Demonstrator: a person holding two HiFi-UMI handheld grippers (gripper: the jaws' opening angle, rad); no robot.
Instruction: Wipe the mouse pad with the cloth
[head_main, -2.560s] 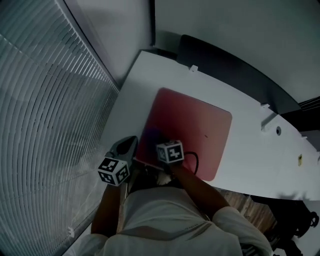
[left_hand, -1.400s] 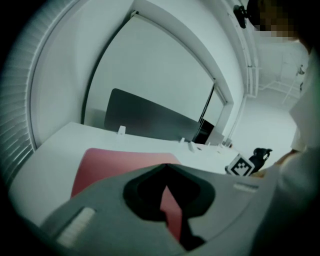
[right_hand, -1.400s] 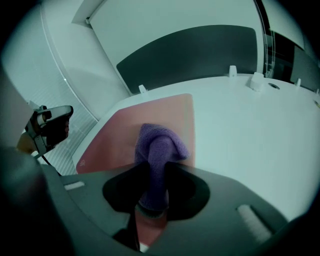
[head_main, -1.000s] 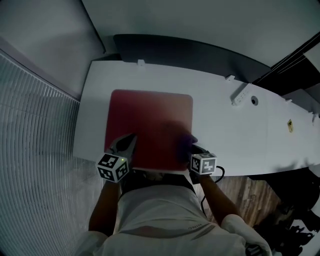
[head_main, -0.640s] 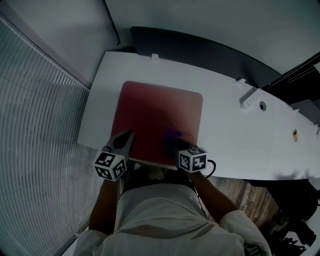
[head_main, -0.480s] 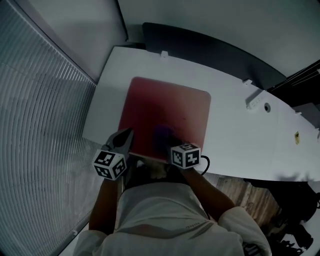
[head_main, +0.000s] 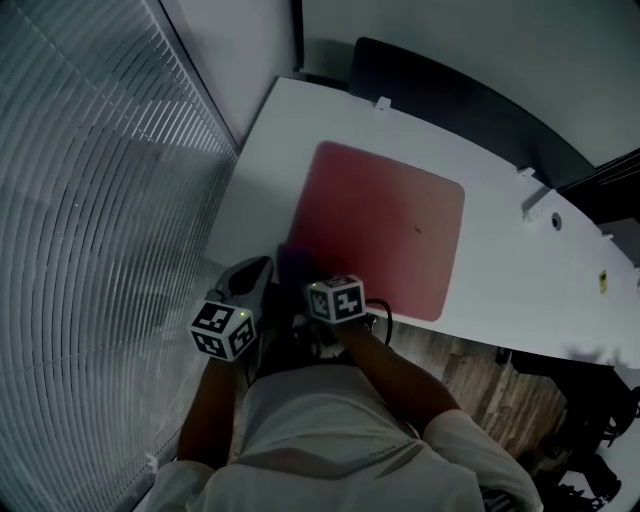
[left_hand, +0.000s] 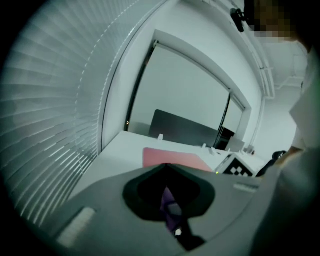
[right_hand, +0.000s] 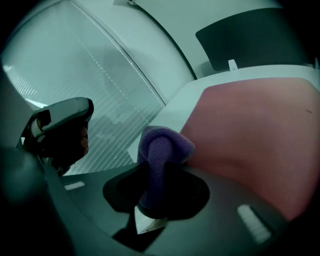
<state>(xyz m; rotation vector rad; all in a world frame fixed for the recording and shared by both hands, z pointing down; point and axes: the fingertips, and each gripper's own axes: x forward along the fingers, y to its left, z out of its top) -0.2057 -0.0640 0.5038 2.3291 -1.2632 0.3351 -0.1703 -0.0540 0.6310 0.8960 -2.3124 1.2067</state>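
Note:
The red mouse pad (head_main: 385, 225) lies flat on the white table (head_main: 262, 170); it also shows in the left gripper view (left_hand: 172, 157) and the right gripper view (right_hand: 260, 125). My right gripper (head_main: 303, 278) is shut on the bunched purple cloth (head_main: 293, 262), which presses at the pad's near left corner. In its own view the cloth (right_hand: 162, 145) sticks up past the right gripper (right_hand: 160, 172). My left gripper (head_main: 258, 272) hovers just left of the cloth, off the pad, jaws together with nothing held. A thin purple sliver shows in the left gripper (left_hand: 167, 167) cutout.
Slatted blinds (head_main: 100, 200) run along the left side, close to the table's left edge. A dark panel (head_main: 450, 95) stands behind the table. A white socket block (head_main: 537, 208) sits right of the pad. Wooden floor (head_main: 470, 370) shows beyond the near edge.
The right gripper has dragged the cloth along the pad's near edge from the right side to the left corner, ending beside the left gripper. The left gripper stayed put.

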